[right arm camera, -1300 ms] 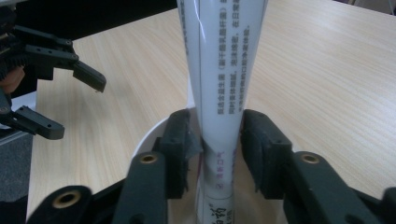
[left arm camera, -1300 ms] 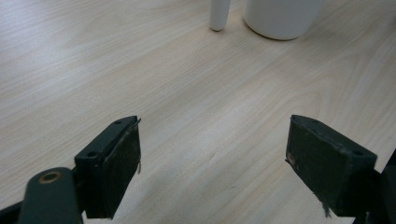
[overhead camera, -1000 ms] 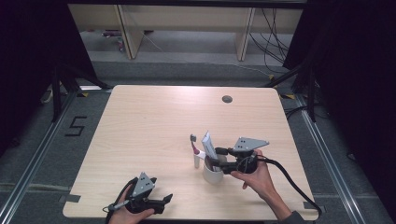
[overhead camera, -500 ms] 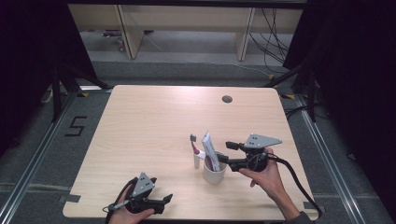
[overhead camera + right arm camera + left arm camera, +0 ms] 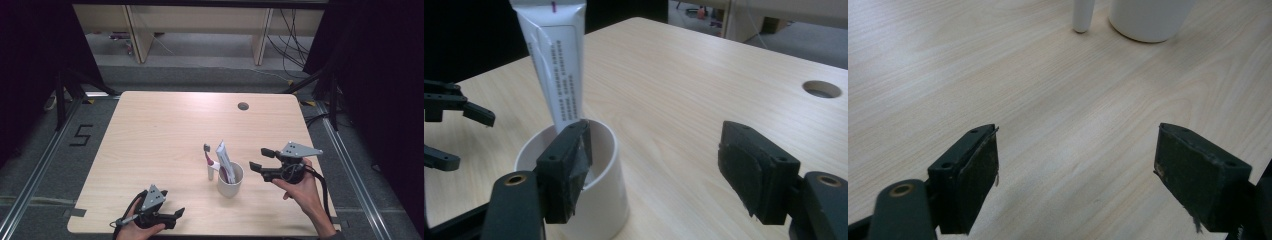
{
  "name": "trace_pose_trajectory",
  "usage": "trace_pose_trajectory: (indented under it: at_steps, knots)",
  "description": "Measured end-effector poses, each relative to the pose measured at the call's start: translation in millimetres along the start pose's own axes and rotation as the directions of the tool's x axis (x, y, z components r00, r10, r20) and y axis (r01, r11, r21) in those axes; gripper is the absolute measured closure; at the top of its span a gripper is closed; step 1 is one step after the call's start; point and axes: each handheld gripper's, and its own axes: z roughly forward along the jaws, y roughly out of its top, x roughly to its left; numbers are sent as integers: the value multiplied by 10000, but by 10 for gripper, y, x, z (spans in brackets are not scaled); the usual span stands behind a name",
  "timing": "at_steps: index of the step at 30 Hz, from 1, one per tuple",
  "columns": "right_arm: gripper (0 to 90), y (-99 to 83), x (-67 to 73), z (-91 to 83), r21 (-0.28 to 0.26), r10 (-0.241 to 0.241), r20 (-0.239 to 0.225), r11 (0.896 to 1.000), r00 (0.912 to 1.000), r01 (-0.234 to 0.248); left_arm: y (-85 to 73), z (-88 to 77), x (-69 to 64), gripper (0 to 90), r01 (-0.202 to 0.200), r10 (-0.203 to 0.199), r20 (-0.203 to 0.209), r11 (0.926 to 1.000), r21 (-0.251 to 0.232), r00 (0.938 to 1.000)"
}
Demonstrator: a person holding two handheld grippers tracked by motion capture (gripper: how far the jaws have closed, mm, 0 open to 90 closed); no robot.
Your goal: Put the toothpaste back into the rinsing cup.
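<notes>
Pale wood-grain table (image 5: 150, 145), round grommet hole (image 5: 243, 106) near its far edge; white cup (image 5: 230, 181) standing right of centre toward the near side; toothbrush (image 5: 209, 162) upright just beside the cup, on its left

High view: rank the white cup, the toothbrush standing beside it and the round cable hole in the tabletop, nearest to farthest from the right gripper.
1. White cup: just to the left of the right gripper, toothpaste tube standing in it.
2. Toothbrush: upright on the table, on the cup's far-left side, a little beyond it.
3. Cable hole: by the table's far edge, clearly farthest.
</notes>
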Motion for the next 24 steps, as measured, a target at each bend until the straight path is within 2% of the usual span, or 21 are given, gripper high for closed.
trace_pose_trajectory:
  at_steps: [2, 3, 4, 5, 8, 9, 10, 11, 12, 13, 14, 15, 16, 17, 20, 21, 22, 23, 24]
  knots:
    - [298, -18, -24, -44, -60, 353, -92, 9994, 9993, -353, 0, 1, -1, 173, 1, -1, 4, 10000, 0, 10000]
    - [294, -27, -29, -61, -122, 461, 2, 9989, 9989, -461, 0, 1, -1, 173, 4, -4, -1, 10000, 1, 10000]
    - [294, -27, -59, -85, -31, 152, 150, 9999, 9998, -152, -2, 7, 3, 173, 5, -5, -3, 10000, -26, 10000]
    - [294, -37, -47, -93, 10, 381, 97, 9993, 9992, -381, -1, 7, -3, 173, 88, -88, 52, 9999, -58, 9999]
    - [291, -61, -72, -117, 102, 111, 340, 9999, 9994, -114, -2, 10, -2, 173, 74, -74, 0, 9999, -97, 10000]
    - [289, -72, -71, -126, 99, 311, 379, 9995, 9988, -315, -2, 8, -4, 173, 87, -87, 15, 9999, -105, 10000]
    - [288, -76, -100, -145, 125, 96, 436, 9999, 9990, -101, -3, 10, -22, 173, 288, -287, 25, 9994, -204, 9996]
    - [286, -92, -92, -148, 192, 382, 403, 9991, 9985, -390, -4, 9, -20, 173, 294, -294, 38, 9994, -206, 9996]
    - [283, -96, -123, -164, 164, 9, 638, 9999, 9980, -19, -5, 6, -21, 173, 287, -287, 7, 9994, -203, 9996]
    - [283, -101, -109, -187, 384, 285, 654, 9988, 9974, -310, -10, 10, -18, 173, 309, -307, 59, 9992, -268, 9995]
    - [283, -109, -132, -194, 269, 132, 590, 9995, 9982, -149, -12, -6, -3, 173, 115, -114, 28, 9999, -92, 9999]
    - [283, -116, -132, -206, 219, 318, 590, 9992, 9978, -331, -16, 4, -18, 173, 336, -336, 25, 9990, -291, 9994]
    - [282, -120, -129, -235, 331, 435, 667, 9984, 9968, -458, -15, 3, -16, 173, 326, -326, 8, 9991, -280, 9995]
    - [279, -131, -157, -246, 223, 234, 660, 9994, 9975, -250, -14, -10, -4, 173, 141, -142, -53, 9998, -134, 9999]
    - [274, -169, -176, -303, 155, 475, 702, 9987, 9964, -487, -16, -22, 1, 173, 118, -118, -153, 9999, -32, 9998]
    - [273, -182, -196, -328, 176, 343, 790, 9992, 9963, -358, -19, -25, -2, 173, 178, -179, -110, 9998, -51, 9998]
    - [271, -199, -179, -350, 176, 792, 732, 9966, 9942, -807, -19, -25, 0, 173, 200, -201, -129, 9997, -106, 9997]
    - [270, -210, -210, -381, 152, 489, 915, 9986, 9946, -505, -17, -28, 0, 173, 200, -201, -115, 9997, -110, 9997]
    - [270, -228, -214, -402, 119, 575, 880, 9982, 9945, -588, -16, -27, 0, 173, 208, -210, -116, 9997, -129, 9997]
